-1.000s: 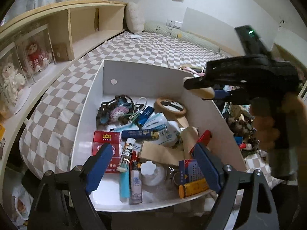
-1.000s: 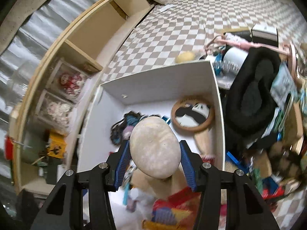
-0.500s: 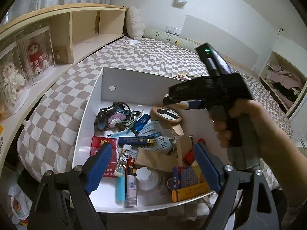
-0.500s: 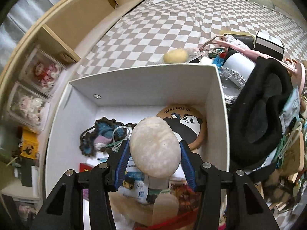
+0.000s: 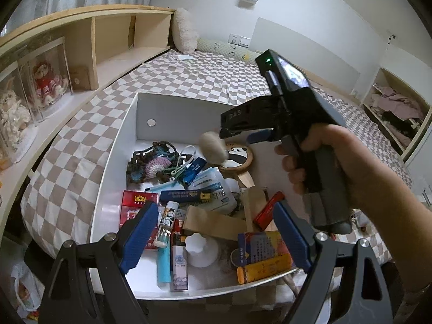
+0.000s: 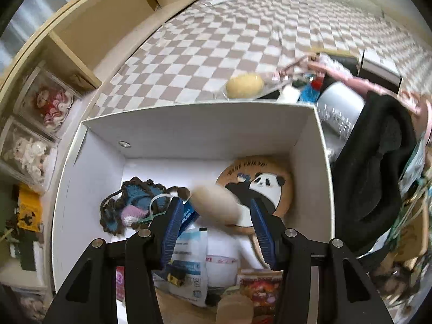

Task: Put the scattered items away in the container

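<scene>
A beige oval puff (image 6: 216,208) shows blurred in the air over the white box (image 6: 189,129), just beyond my right gripper (image 6: 216,206). There is a gap between the puff and each blue pad, so the right gripper stands open and nothing is gripped. In the left wrist view the same puff (image 5: 213,148) hangs under the right gripper (image 5: 229,132), which a hand holds above the box's back half (image 5: 189,113). My left gripper (image 5: 213,216) is open over the box's near edge, with nothing between its fingers.
The box holds a round panda mirror (image 6: 270,186), a crochet pouch (image 5: 148,162), a red pack (image 5: 135,202), lighters and paper packets. Right of the box lie a black garment (image 6: 378,178) and clutter, behind it a yellow sponge (image 6: 244,85). Wooden shelves (image 5: 108,46) line the left.
The right gripper came in over the box and sank, tipping further down. The puff, clamped between its pads before, has left them and now shows lower and blurred. The left gripper kept still.
</scene>
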The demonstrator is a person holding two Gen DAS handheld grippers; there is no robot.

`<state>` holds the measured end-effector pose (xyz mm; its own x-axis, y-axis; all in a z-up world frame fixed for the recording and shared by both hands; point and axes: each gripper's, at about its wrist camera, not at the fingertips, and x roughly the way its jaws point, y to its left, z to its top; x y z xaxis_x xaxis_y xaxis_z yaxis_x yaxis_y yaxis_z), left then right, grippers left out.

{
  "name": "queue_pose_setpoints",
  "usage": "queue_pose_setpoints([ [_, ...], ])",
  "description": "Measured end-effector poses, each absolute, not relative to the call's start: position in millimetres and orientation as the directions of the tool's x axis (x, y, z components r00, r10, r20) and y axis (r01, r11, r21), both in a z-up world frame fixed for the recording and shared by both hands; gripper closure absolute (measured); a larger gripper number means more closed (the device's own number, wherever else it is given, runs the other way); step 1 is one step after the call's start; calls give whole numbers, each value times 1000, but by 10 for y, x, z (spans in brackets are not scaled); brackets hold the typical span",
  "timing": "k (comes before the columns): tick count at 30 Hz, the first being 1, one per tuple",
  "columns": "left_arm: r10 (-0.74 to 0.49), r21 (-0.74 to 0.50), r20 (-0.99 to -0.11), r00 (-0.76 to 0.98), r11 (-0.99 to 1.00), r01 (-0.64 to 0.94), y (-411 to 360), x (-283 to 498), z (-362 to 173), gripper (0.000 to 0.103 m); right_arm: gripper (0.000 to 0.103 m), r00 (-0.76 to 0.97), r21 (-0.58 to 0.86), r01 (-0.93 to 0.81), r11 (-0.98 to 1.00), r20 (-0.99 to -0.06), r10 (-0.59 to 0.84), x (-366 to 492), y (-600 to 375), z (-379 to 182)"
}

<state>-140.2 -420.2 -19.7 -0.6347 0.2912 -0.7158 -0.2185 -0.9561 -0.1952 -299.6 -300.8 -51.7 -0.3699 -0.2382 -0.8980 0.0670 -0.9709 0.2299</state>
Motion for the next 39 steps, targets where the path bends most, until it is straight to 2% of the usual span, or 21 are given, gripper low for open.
queue_pose_setpoints([
  [5,290,-196,-718,-633,-957,-216,-4211,-1400,-206,16,51,-370,219,113,-969,-896,-245,-2894,-2968,-476],
  [7,287,-190,-718,-635,-957,-218,-4200,-1394,-208,16,44,-391,216,159,-963,-882,-262,-2825,-2977,-442],
  [8,284,-184,-718,-636,-958,-220,-4189,-1390,-209,15,35,-407,198,178,-964,-877,-256,-2789,-2984,-423],
  [10,277,-172,-715,-642,-960,-222,-4167,-1378,-207,13,34,-434,159,214,-964,-868,-240,-2707,-3007,-386],
  [12,275,-167,-709,-649,-960,-224,-4148,-1369,-198,5,34,-440,154,233,-960,-864,-245,-2659,-3012,-370],
  [14,274,-164,-703,-656,-960,-226,-4135,-1351,-183,5,33,-453,162,237,-958,-854,-257,-2611,-2979,-346],
  [16,281,-171,-699,-658,-958,-229,-4128,-1341,-173,4,19,-473,169,235,-957,-841,-264,-2567,-2941,-324],
  [17,286,-174,-697,-658,-957,-231,-4120,-1337,-167,4,6,-482,176,236,-956,-833,-272,-2540,-2922,-312],
  [18,288,-175,-694,-660,-957,-233,-4111,-1331,-157,2,0,-491,183,235,-955,-825,-279,-2509,-2895,-300],
  [39,260,-156,-675,-691,-965,-210,-4068,-1262,-62,0,0,-608,222,204,-954,-735,-301,-1973,-2320,62],
])
